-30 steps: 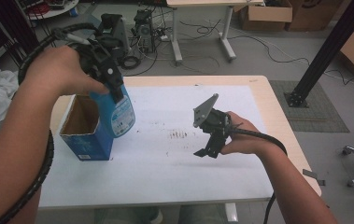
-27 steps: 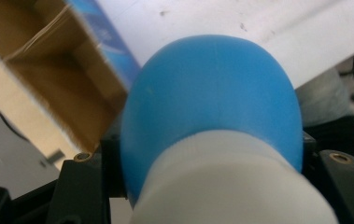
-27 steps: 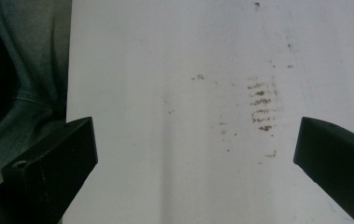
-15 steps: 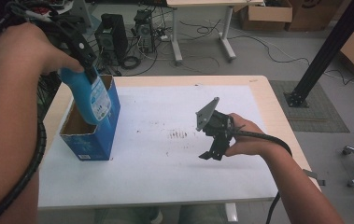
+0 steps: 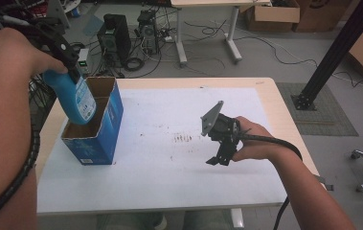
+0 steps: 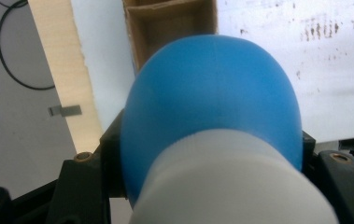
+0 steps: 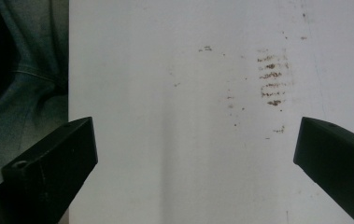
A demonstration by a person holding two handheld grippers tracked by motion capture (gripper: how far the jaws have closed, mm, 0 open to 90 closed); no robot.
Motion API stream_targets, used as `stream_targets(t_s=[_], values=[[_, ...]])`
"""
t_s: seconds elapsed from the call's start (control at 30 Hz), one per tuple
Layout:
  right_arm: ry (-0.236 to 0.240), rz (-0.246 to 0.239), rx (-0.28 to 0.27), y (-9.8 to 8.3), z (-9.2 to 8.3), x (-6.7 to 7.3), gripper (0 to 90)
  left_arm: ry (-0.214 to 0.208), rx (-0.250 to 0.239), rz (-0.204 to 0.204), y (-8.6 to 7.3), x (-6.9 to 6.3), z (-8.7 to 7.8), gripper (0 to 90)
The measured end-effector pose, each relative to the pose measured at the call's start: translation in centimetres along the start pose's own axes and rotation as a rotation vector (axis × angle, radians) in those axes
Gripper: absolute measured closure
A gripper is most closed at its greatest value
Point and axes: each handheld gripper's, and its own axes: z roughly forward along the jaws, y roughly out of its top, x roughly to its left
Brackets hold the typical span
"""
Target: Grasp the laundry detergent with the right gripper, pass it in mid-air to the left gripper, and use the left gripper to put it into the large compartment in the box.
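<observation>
Bottle [image 5: 76, 98] hanging tilted over far-left box [image 5: 103, 125], clenched at the neck by left gripper [image 5: 62, 48], apparently for lowering into a compartment. Right gripper [image 5: 220, 155] idling near right, jaws spread, grasping nothing, clear of the stained sheet [image 5: 169, 163].

Bottle [image 5: 76, 98] label too blurred

The right gripper [image 7: 195, 163] is spreading its black fingers [image 7: 53, 161] wide over the stained white desk [image 7: 188, 93].
</observation>
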Motion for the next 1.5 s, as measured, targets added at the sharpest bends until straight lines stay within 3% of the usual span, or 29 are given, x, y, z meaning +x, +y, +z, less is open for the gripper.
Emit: stream_targets(t_s=[0.37,0.67,0.93,1.5], values=[[0.003,0.007,0.006,0.0,0.2,0.0,0.0,0.017,0.023,0.008,0.7,0.4,3.5,39.0],[0.009,0.008,0.007,0.3,0.5,0.0,0.0,0.021,0.018,0.006,1.1,0.8,7.5,39.0],[0.017,0.011,0.015,0.3,0.8,0.0,0.0,0.026,0.045,-0.002,1.4,1.2,11.3,39.0],[0.024,0.014,0.008,0.3,1.2,-0.1,0.0,0.040,0.061,0.002,1.3,1.0,16.9,39.1]])
